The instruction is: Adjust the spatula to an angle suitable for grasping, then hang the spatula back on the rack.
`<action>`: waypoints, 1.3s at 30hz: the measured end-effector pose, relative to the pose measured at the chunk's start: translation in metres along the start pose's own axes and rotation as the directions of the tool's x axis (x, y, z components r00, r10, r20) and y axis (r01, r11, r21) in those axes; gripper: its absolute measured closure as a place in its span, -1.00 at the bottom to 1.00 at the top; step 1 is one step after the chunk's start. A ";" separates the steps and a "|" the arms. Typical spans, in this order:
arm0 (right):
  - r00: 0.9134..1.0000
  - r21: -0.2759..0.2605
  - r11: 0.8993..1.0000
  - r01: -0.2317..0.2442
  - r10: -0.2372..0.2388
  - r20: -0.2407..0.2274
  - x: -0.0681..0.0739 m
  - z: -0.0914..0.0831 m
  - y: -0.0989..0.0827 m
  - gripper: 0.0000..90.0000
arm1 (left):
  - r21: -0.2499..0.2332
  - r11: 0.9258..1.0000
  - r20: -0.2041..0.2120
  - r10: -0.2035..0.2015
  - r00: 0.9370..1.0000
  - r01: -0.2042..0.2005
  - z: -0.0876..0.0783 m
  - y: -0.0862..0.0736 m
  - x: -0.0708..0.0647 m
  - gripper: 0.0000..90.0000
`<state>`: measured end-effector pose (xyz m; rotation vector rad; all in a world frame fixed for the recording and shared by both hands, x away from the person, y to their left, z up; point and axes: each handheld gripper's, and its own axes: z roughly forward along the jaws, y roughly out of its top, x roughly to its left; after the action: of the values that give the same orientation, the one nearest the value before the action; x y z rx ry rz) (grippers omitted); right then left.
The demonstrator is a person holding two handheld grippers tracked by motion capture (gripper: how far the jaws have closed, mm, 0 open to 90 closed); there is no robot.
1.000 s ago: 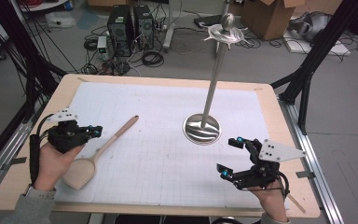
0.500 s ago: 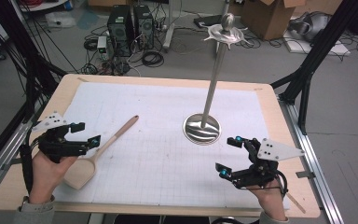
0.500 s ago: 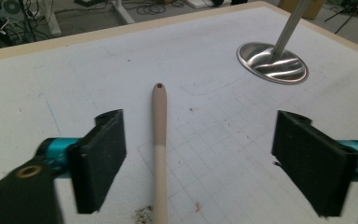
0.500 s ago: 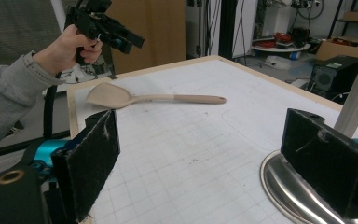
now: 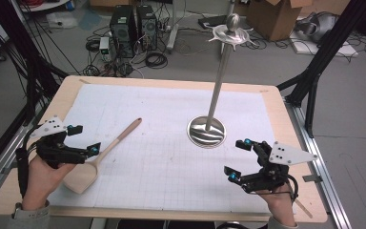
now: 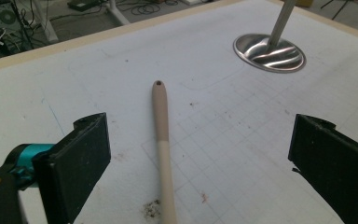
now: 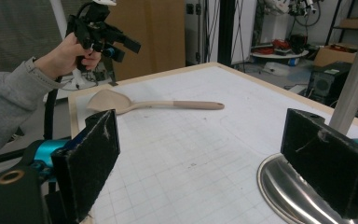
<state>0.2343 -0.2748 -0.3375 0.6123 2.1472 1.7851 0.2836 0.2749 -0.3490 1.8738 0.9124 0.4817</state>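
wooden spatula [image 5: 100,157] lies flat on the white gridded mat [image 5: 171,124] at the left side of the table [image 5: 271,95], its broad blade toward the near edge and its handle slanting away toward the middle. the left gripper [image 5: 81,139] hovers just above and beside the blade, its jaws having just been opening and now spread wide with the handle lying on the mat below and between them, untouched. near the right edge the right gripper [image 5: 238,159] is also spread wide and empty, close to the round metal base of the tall stand [image 5: 206,132].
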 end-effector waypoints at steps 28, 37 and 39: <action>1.000 0.019 1.000 0.008 -0.008 -0.009 0.002 0.007 0.000 -0.76 | 0.126 0.992 0.027 -0.022 0.999 0.019 0.024 -0.023 0.022 -0.86; 1.000 0.024 1.000 0.003 -0.003 -0.009 0.002 0.007 -0.001 -0.76 | 0.185 0.983 0.046 -0.005 0.999 -0.003 0.039 -0.028 0.025 -0.86; 1.000 0.027 1.000 0.002 -0.002 -0.009 0.003 0.007 0.000 -0.76 | 0.191 0.982 0.054 -0.006 0.999 -0.004 0.044 -0.027 0.024 -0.86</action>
<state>0.2347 -0.2675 -0.3391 0.6094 2.1801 1.7640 0.3180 0.2743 -0.3942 2.0496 0.9510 0.3512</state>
